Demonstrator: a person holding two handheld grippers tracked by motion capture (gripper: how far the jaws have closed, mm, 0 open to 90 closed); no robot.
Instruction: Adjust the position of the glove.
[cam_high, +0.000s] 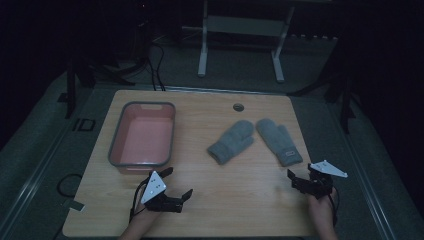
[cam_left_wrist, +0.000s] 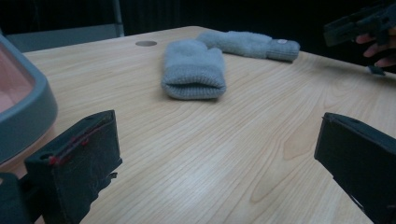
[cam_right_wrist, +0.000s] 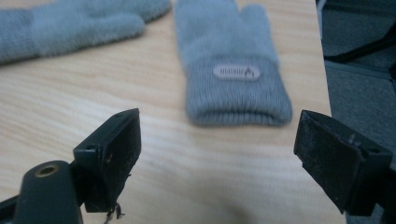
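Two grey knitted mittens lie side by side on the wooden table (cam_high: 230, 180), right of centre. The left mitten (cam_high: 231, 141) (cam_left_wrist: 194, 67) points its cuff toward me. The right mitten (cam_high: 279, 141) (cam_right_wrist: 229, 65) carries a small pale label on its cuff. A pink basin (cam_high: 142, 140) with a grey rim (cam_left_wrist: 28, 109) stands at the left. My left gripper (cam_high: 177, 182) (cam_left_wrist: 210, 130) is open just in front of the basin, with nothing between its jaws. My right gripper (cam_high: 302, 172) (cam_right_wrist: 219, 133) is open near the table's right front, a short way before the labelled cuff.
A round cable hole (cam_high: 238, 106) sits in the table near its far edge. The table's right edge (cam_right_wrist: 322, 70) runs close beside the right mitten. A white metal frame (cam_high: 240, 35) and cables (cam_high: 150, 60) stand on the floor beyond. The room is dim.
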